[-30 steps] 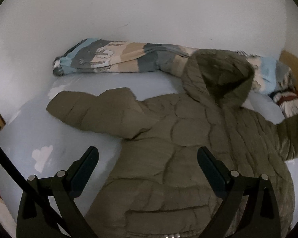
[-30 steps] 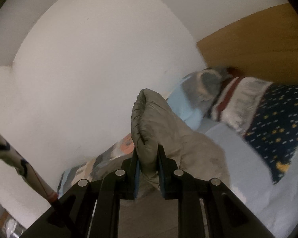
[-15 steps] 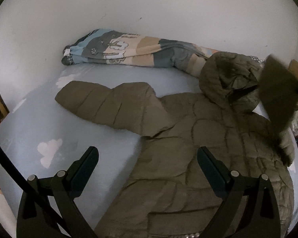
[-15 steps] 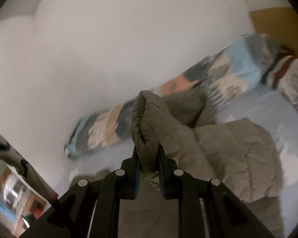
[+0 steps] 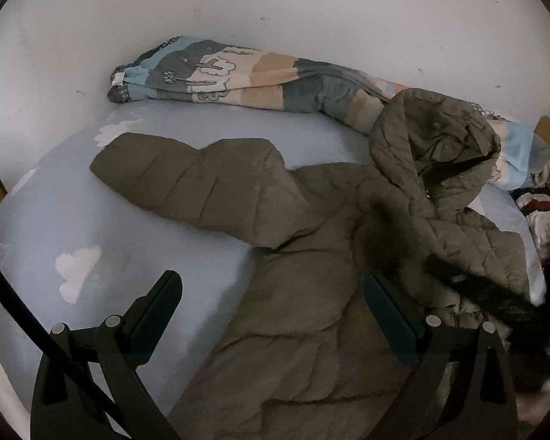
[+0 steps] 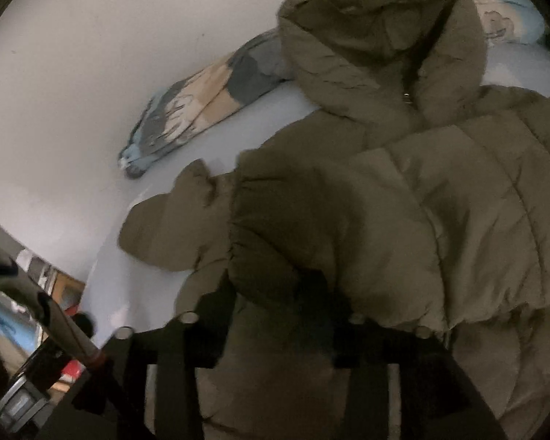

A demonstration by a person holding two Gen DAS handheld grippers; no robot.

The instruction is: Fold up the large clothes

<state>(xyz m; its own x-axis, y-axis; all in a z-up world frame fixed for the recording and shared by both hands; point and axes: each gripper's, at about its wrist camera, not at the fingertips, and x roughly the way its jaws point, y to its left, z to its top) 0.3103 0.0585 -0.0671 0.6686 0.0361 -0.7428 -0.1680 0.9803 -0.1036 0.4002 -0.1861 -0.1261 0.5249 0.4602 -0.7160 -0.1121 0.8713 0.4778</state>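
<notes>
Jaws of the right tool (image 6: pixel 278 315) have just been opening, the cuff of the olive puffer jacket's (image 5: pixel 311 293) right sleeve (image 6: pixel 403 227) lying loose between them, folded across the chest. Left tool (image 5: pixel 273 302) gapes empty above the hem. Beyond its left finger, the left sleeve (image 5: pixel 187 187) sprawls on the bed (image 5: pixel 55 220); that fold probably comes next.

No lettering, label, brand, number or sign reads on the olive quilted puffer jacket (image 5: pixel 304 293), and the small white tag (image 5: pixel 117 79) on the rolled patterned blanket (image 5: pixel 238 77) is too small to make out.
</notes>
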